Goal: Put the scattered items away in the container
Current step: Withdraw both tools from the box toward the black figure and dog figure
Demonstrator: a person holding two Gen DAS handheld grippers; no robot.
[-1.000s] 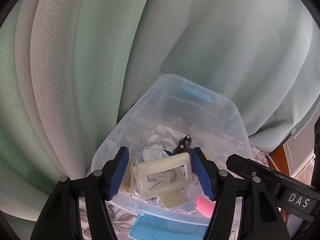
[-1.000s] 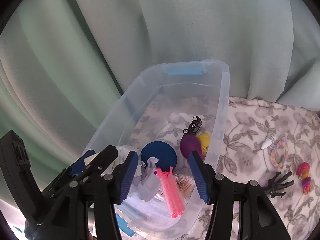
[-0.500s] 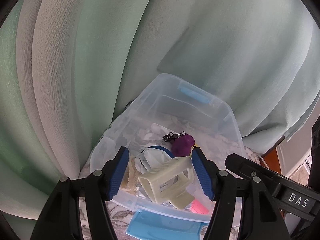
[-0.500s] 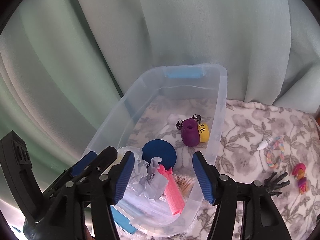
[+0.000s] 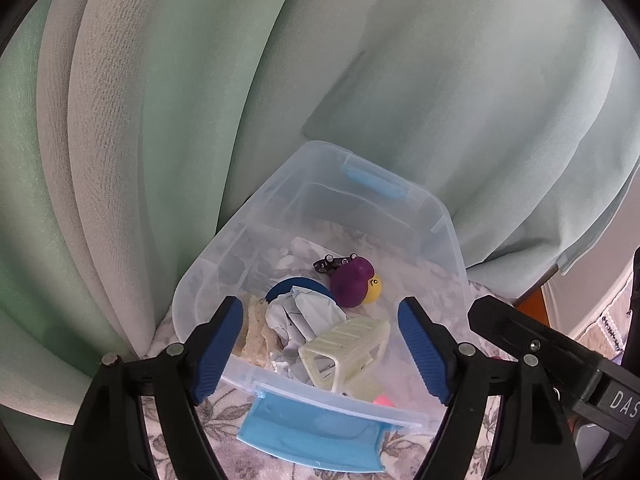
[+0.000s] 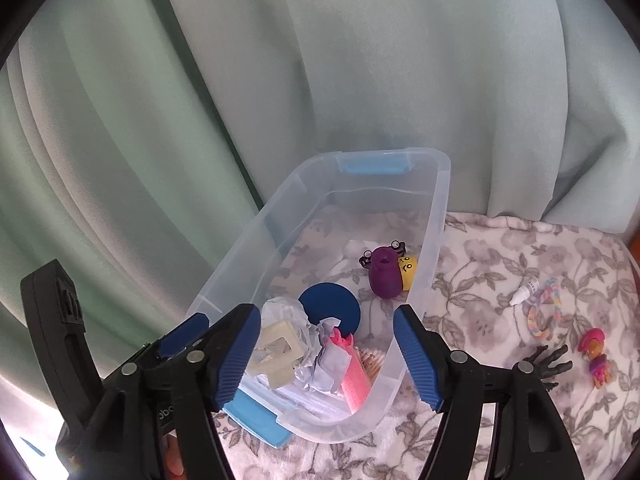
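Left wrist view
- Left gripper point(image 5: 320, 344): its jaws are opening and pinching nothing; they are hovering over the near end of the container.
- Container point(image 5: 454, 240): a clear plastic bin with blue latches is sitting on a floral blanket point(image 5: 224, 412), its far end lying against a pale green curtain point(image 5: 200, 100).
- Cream plastic clip point(image 5: 346, 350): it is lying loose inside the bin, low between the spread jaws, touching neither pad.
- Other contents: crumpled paper point(image 5: 304, 314) is resting beside a dark blue disc point(image 5: 294, 284); a purple toy point(image 5: 352, 284) is leaning on a yellow toy point(image 5: 374, 290), with a small black car point(image 5: 330, 262) just beyond.

Right wrist view
- Right gripper point(image 6: 326, 354): its jaws are opening with nothing pressed between the pads, hanging above the bin's near end.
- Pink comb point(image 6: 354, 372): it is lying in the bin between the jaws, apart from both.
- Still outside, right of the bin on the blanket: a small white dropper bottle point(image 6: 522, 294), a rainbow loop bracelet point(image 6: 544, 312), a black skeleton hand point(image 6: 550, 360) and a pink figure point(image 6: 596, 354) are lying scattered.
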